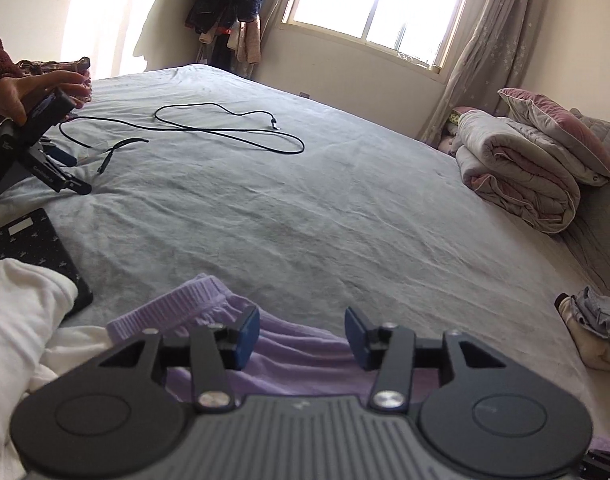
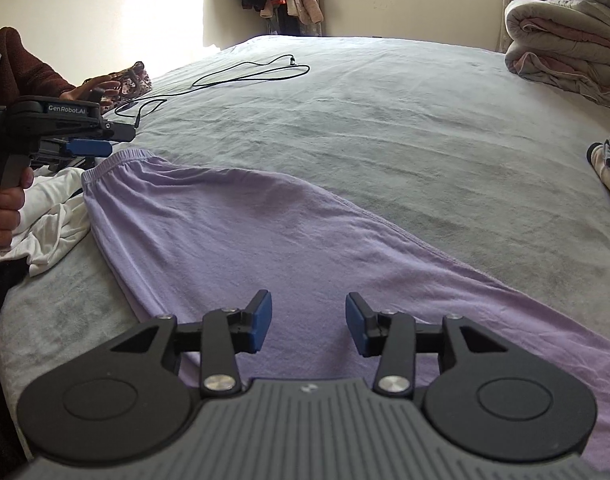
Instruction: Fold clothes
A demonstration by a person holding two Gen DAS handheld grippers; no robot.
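purple trousers (image 2: 265,224) spread flat on the grey bedsheet (image 2: 385,120), waistband (image 2: 117,160) at about 10 o'clock in the right wrist view, one long leg trailing off toward 4 o'clock. laid out lengthwise like that, probably so the cloth is smooth before a fold.

right tongs (image 2: 308,326) parted above the middle of the trouser leg, blue pads (image 2: 261,322) clear of the cloth, nothing pinched between them. left tongs (image 1: 302,338) likewise parted, poised over the waistband end, with the ribbed elastic edge (image 1: 173,306) showing at 10 o'clock of the pads; no fabric clamped there either. seen from the right wrist, same left tongs sit at 9 o'clock, held by a hand (image 2: 5,200) near the waistband, just above a crumpled white garment (image 2: 53,216).

judging by both pairs standing empty over the two ends, cloth seems freshly set down and released, with a new grip needed before any folding over.

a black cable (image 1: 225,128) looped on the sheet at 11 o'clock in the left wrist view, well apart from the trousers. a dark phone (image 1: 41,252) at 9 o'clock beside the white garment. rolled duvet (image 1: 517,176) and pillow (image 1: 557,128) stacked at 3 o'clock, out of the working area. small bundle of cloth (image 1: 593,328) at the bed's edge near 4 o'clock.
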